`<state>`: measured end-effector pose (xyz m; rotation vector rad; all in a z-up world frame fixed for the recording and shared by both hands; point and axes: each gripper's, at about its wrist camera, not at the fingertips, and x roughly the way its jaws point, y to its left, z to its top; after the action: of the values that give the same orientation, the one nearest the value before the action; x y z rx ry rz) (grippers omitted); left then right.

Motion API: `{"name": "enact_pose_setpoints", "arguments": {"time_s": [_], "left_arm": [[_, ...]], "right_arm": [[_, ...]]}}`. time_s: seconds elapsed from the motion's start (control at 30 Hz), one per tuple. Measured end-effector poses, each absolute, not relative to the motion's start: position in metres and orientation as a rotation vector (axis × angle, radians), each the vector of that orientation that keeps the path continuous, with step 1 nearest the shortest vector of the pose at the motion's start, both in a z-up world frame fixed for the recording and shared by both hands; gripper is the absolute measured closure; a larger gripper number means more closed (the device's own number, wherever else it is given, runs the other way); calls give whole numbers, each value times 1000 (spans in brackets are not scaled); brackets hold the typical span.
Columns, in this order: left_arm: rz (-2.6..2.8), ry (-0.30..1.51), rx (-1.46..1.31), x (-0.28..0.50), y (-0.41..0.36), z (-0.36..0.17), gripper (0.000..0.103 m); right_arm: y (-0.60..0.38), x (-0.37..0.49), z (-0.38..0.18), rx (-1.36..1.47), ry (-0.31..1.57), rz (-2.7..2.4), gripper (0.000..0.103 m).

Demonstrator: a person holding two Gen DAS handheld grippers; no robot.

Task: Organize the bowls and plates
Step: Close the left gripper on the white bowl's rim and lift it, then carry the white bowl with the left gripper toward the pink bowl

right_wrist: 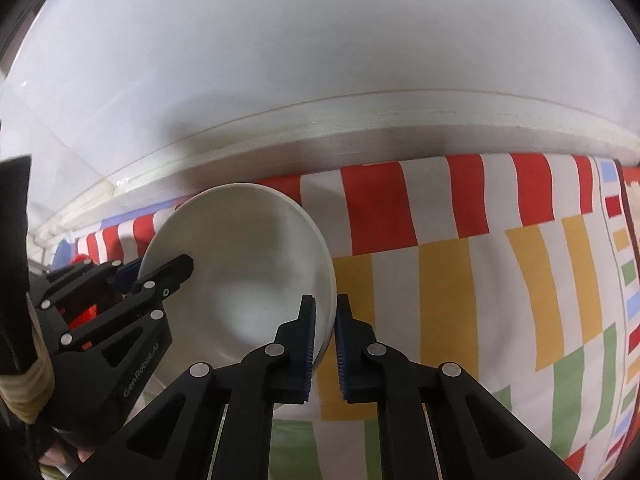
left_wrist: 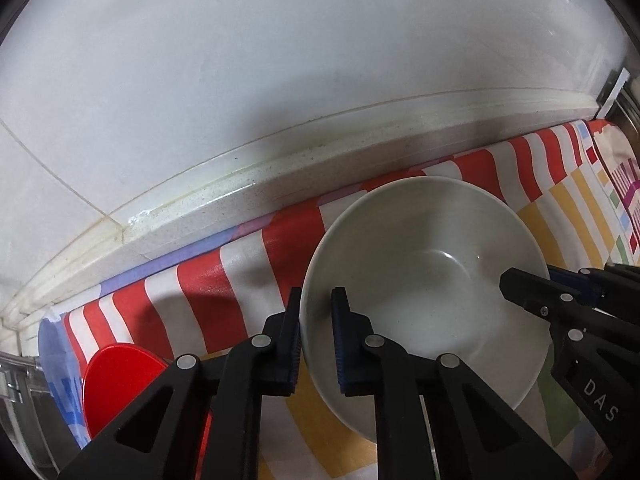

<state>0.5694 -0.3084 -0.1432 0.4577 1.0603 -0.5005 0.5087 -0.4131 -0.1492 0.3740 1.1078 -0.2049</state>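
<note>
A pale grey-white bowl point(left_wrist: 424, 280) point(right_wrist: 248, 264) sits upright on the striped cloth point(left_wrist: 240, 280) point(right_wrist: 440, 280). My left gripper point(left_wrist: 318, 296) is shut on the bowl's left rim, one pad outside the wall and one inside. My right gripper point(right_wrist: 326, 304) is shut on the opposite rim in the same way. Each gripper shows in the other's view: the right gripper point(left_wrist: 536, 280) at the bowl's right edge, the left gripper point(right_wrist: 160, 270) at its left edge. A red plate point(left_wrist: 116, 376) lies on the cloth left of the bowl, partly hidden by my left fingers.
A speckled white ledge point(left_wrist: 224, 204) point(right_wrist: 360, 128) and a tiled wall point(left_wrist: 280, 60) run close behind the bowl. The cloth stretches on to the right of the bowl. A person's hand point(right_wrist: 60, 456) holds the left gripper.
</note>
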Motion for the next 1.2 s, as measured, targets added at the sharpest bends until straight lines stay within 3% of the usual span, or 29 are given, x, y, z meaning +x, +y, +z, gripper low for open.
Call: {"name": "enact_pose_setpoints", "arguments": {"time_s": [0.57, 1.2], "left_arm": [[-546, 1022, 410, 541, -292, -102, 88], [-655, 981, 322, 454, -268, -52, 87]], "right_arm": [[-415, 481, -111, 410, 1076, -208, 92], [-400, 383, -69, 391, 1026, -236, 93]]}}
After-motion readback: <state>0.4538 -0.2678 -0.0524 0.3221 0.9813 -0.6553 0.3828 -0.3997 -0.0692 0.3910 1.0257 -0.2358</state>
